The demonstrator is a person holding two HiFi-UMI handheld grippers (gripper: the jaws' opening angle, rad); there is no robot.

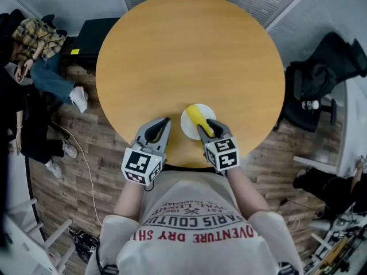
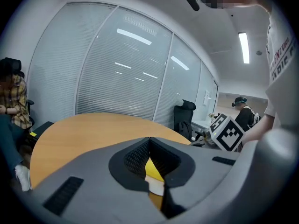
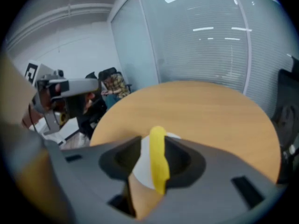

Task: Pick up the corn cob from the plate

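A yellow corn cob (image 1: pixel 195 117) lies on a small white plate (image 1: pixel 187 125) at the 6 o'clock edge of a round wooden table (image 1: pixel 189 44). The right gripper (image 1: pixel 206 128) has its jaws apart around the cob's near end (a sliver of plate shows beside it). The left gripper (image 1: pixel 163 125), at the plate's 9 o'clock, is closed on nothing.

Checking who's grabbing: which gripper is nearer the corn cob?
Right. The right gripper has the corn cob between its jaws on the plate; the left gripper sits left of the plate, jaws together.
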